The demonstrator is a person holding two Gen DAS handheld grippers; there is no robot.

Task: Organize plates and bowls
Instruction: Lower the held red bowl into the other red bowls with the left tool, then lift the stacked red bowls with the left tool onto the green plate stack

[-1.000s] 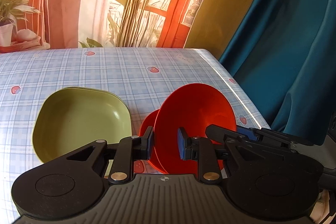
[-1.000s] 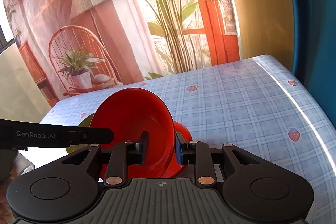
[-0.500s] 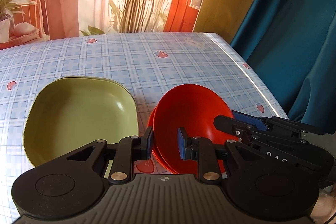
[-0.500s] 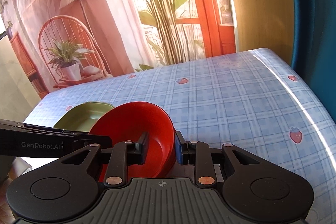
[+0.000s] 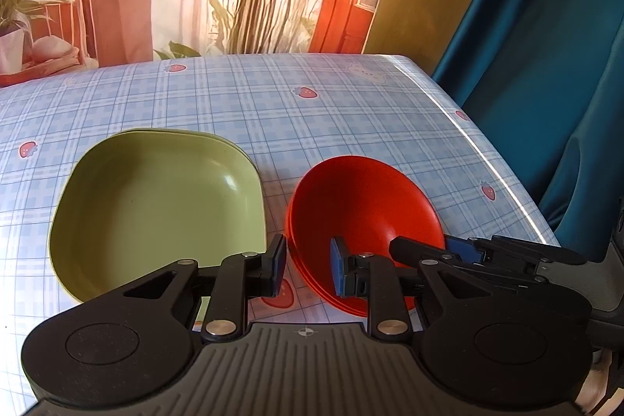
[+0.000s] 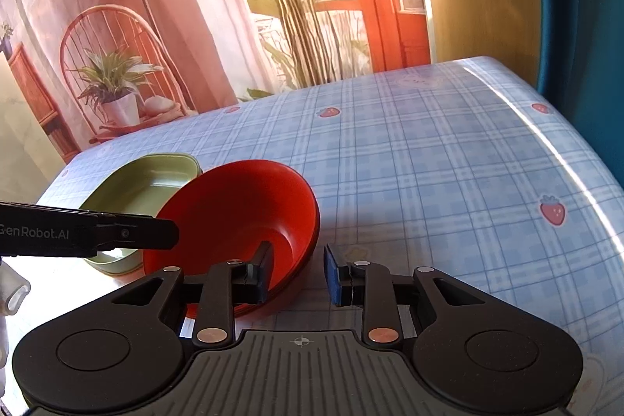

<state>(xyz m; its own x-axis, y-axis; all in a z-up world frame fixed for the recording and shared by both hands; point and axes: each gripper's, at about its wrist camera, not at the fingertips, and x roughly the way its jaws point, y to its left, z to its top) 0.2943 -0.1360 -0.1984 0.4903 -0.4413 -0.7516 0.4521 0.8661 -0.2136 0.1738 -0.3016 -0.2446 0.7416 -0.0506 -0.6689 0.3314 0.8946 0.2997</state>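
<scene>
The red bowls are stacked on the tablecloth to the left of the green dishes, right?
Not quite: the red bowls sit to the right of the green dishes, stacked on the tablecloth. The left wrist view shows it.

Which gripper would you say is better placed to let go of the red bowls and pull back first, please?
Right, probably. The right gripper is open, its fingers astride the red bowls' rim, which sit nested on the table. The left gripper also straddles the rim.

I've lowered the tilted round red plastic bowl (image 6: pixel 241 217) flat into the red stack, and my right gripper (image 6: pixel 297 275) jaws have parted, releasing its rim.
</scene>
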